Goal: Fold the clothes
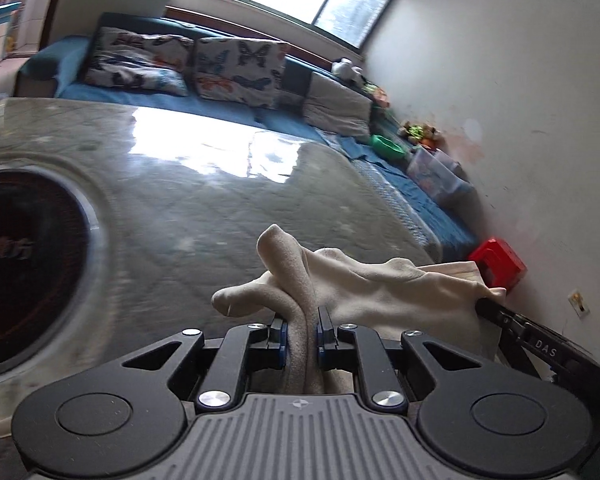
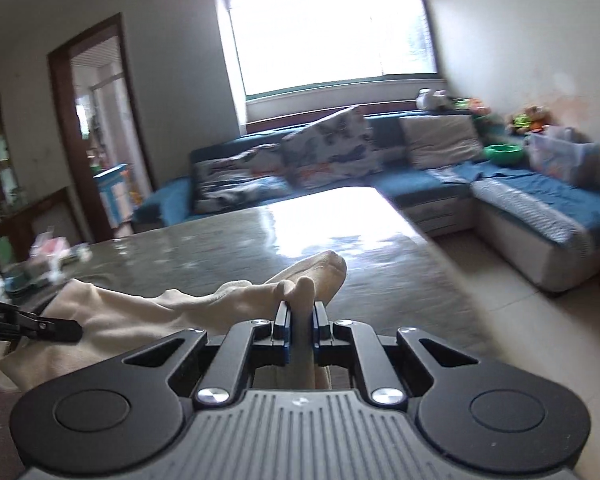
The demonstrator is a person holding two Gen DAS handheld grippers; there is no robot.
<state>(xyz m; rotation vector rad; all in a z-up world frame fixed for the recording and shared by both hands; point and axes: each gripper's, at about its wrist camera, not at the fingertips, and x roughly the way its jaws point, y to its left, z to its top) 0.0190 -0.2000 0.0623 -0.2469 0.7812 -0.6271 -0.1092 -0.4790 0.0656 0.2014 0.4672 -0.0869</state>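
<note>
Glossy grey-green table (image 2: 228, 248) — window glare across its far half

A dark round inset (image 1: 28, 268) sits in the top on one side; blurred clutter (image 2: 48, 260) lies at a far corner — items unclear.

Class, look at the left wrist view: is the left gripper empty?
No. The left gripper has its jaws closed on a bunched fold of the cream garment, which runs between its fingers.

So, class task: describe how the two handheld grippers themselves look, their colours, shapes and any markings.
Both match: the left gripper and right gripper have black linkage arms with silver rivets, round black discs at each side, and a grey ribbed body bearing a small round emblem. The jaws are black with blue pads. In the left wrist view, the right gripper's side carries white letters "DAS". No hands, sleeves or cables show.
</note>
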